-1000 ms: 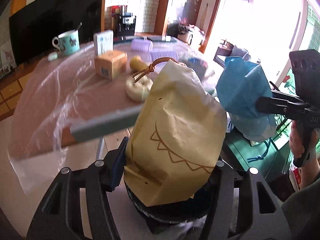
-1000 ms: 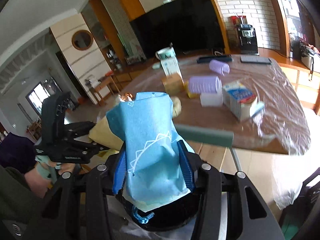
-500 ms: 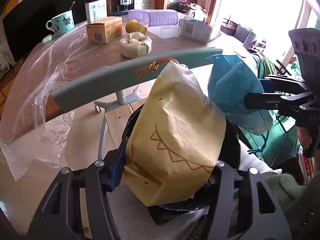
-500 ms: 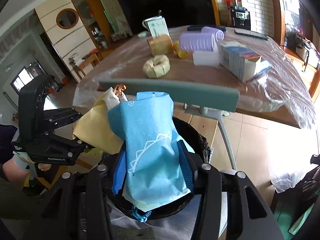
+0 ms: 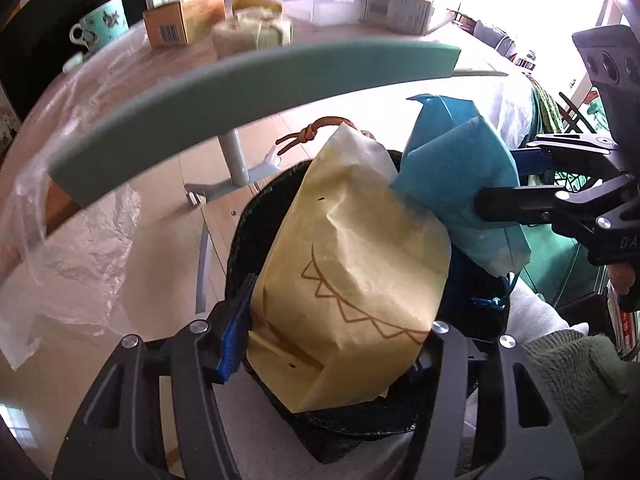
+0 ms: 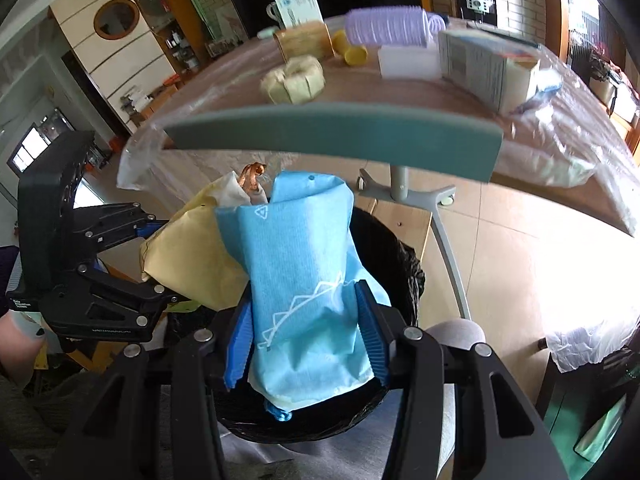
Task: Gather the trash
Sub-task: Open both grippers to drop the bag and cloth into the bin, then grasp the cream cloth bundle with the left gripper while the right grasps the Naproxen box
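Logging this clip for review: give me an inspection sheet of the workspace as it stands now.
Surface: table under clear plastic sheet, grey-green foam strip along its near edge.
Job's things: yellow paper bag and blue paper bag, both over the black-lined trash bin.
Clutter: mug, cardboard box, lilac rolls, printed carton, pale ring-shaped bundle.
Grippers: left claw shut on yellow paper bag; right claw shut on blue paper bag.
Cables: nothing seen.
Surroundings: tiled floor, television, brick wall, bright windows.
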